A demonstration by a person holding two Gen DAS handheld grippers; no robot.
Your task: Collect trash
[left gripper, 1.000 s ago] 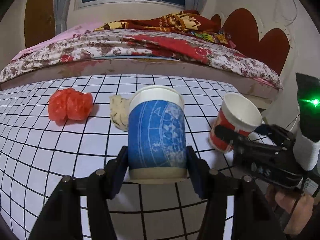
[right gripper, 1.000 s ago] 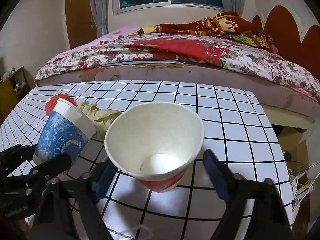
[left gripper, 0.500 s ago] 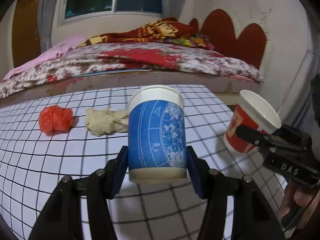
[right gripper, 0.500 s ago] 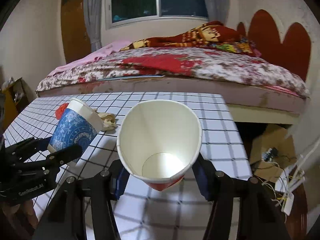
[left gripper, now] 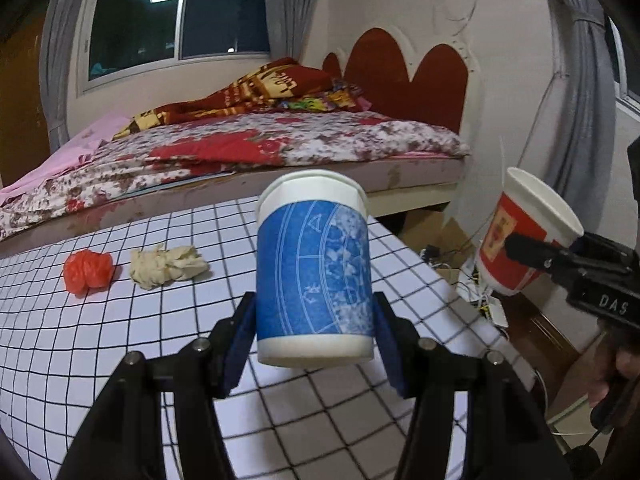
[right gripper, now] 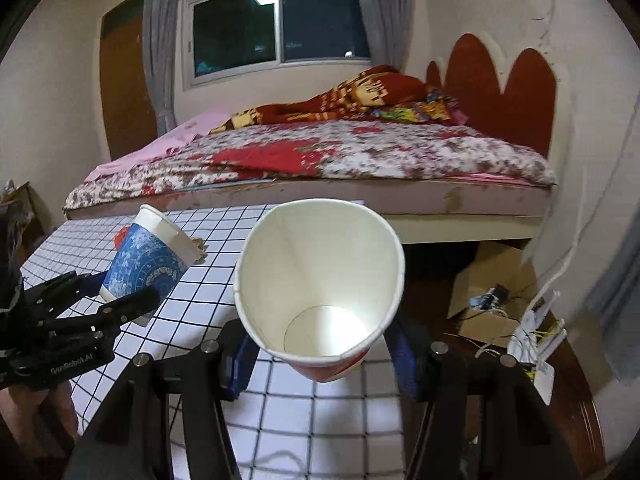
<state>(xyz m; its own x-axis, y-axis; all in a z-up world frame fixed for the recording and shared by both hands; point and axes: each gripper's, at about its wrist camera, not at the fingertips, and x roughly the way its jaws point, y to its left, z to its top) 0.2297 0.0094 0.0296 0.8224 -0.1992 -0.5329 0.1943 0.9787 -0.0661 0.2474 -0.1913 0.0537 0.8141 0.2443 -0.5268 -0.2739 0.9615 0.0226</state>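
While both cups hang in the air above the table, here is each view in turn.

Left wrist view
- Left gripper (left gripper: 315,332): black arms with blue pads; the jaws pinch the blue cup from both sides.
- Blue cup (left gripper: 313,268): paper, round, upright; blue wrap with thin white lines and white speckles, plain white rim and base. It is held up over the table.
- Table (left gripper: 80,360): flat white top with a black grid of squares.
- Red wad (left gripper: 88,270): crinkly and shiny, like a scrunched plastic bag, lying on the table.
- Tan wad (left gripper: 166,266): crumpled paper, lumpy, just beside the red wad.
- Red cup (left gripper: 522,232): paper, red with a white rim, tilted, held off past the table's right edge.
- Right gripper (left gripper: 524,250): black; white letters read "DAS". One finger lies across the red cup's side.
- Bed (left gripper: 260,148): flowery cover in red, white and brown; a dark red headboard with rounded humps.

Right wrist view
- Right gripper (right gripper: 320,354): black arms, blue pads; the jaws pinch the red cup low down.
- Red cup (right gripper: 320,276): tipped toward the camera, smooth white inside, rim squashed a bit oval, red showing at the bottom.
- Left gripper (right gripper: 132,300): black; small letters read "GenRobot.AI".
- Blue cup (right gripper: 146,264): tilted, held above the table's left part.
- Cardboard box (right gripper: 492,280): brown, on the floor by the bed, with wires.
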